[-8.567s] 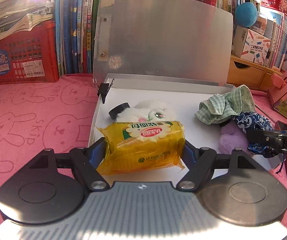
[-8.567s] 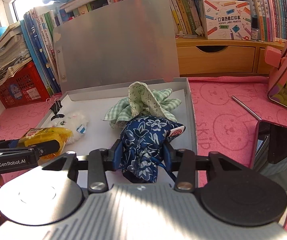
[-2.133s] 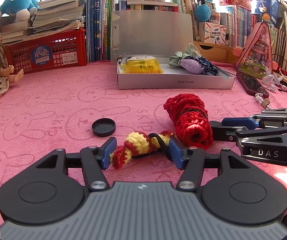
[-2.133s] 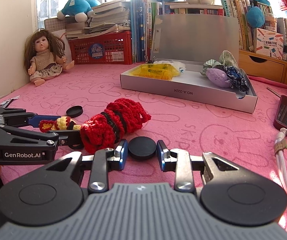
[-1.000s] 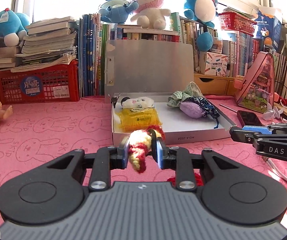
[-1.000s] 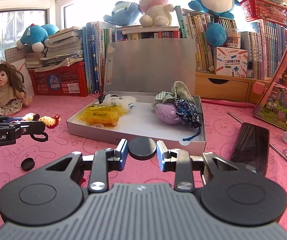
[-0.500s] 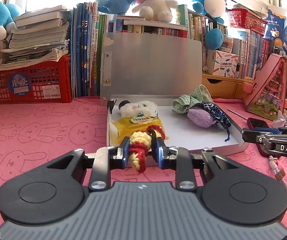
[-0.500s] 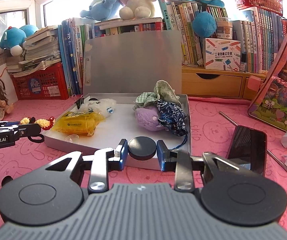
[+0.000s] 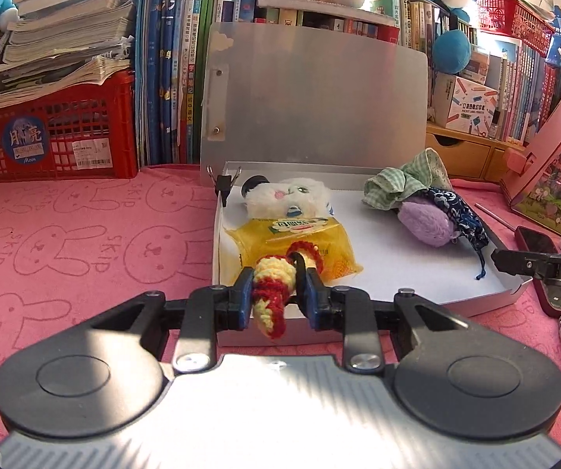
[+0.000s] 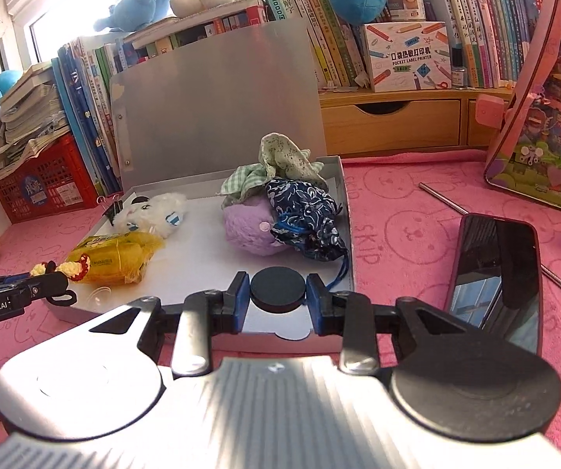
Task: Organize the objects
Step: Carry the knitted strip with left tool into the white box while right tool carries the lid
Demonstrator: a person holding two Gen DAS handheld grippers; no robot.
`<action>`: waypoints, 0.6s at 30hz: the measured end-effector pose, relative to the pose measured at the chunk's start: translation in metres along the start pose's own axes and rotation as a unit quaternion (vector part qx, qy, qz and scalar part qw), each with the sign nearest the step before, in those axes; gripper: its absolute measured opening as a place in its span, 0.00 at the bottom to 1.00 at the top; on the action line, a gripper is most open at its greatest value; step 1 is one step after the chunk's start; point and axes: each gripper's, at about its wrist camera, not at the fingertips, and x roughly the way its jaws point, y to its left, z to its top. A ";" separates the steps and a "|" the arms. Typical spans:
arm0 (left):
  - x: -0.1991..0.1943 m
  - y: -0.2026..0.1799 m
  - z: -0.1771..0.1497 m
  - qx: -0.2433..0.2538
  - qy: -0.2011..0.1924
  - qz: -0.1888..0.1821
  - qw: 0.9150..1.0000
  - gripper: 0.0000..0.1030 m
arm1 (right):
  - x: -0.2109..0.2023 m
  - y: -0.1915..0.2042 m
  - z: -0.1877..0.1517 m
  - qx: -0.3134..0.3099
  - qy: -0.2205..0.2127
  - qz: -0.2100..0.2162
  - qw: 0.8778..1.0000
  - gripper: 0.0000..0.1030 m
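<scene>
Already well stocked: the grey box [image 9: 509, 300], lid propped upright behind it, holds a yellow snack packet [image 9: 300, 240] and a white plush toy [image 9: 288, 195] on its left side, a checked cloth [image 9: 401, 183], a purple plush [image 9: 423, 222] and a blue floral pouch [image 9: 456, 211] on its right. A binder clip [image 9: 223, 183] sits at the back-left corner.

Two items in transit. Left gripper [image 9: 276, 295] is clamped on a red-and-yellow crochet piece [image 9: 274, 279], held at the box's near-left edge, in front of the snack packet. Right gripper [image 10: 277, 299] pinches a black round cap [image 10: 277, 288] edge-on between its blue pads, above the near wall of the box, just short of the pouch's cord.

Judgement: late middle of the job. Both held things look ready to go in; bare floor shows in the centre and front of the box. Left outside on the pink bunny-print mat [image 10: 405, 211]: a phone [image 10: 495, 273] and a metal rod [image 10: 442, 197]. Cannot tell whether these belong in the box.
</scene>
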 end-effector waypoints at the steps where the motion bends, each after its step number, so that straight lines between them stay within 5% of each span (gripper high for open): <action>1: 0.003 0.000 0.000 0.001 0.002 0.002 1.000 0.30 | 0.002 -0.002 0.000 0.004 0.002 0.001 1.000 0.34; 18: 0.041 -0.001 0.007 0.006 0.027 0.018 0.999 0.30 | 0.031 -0.006 0.011 0.014 0.026 0.008 1.000 0.34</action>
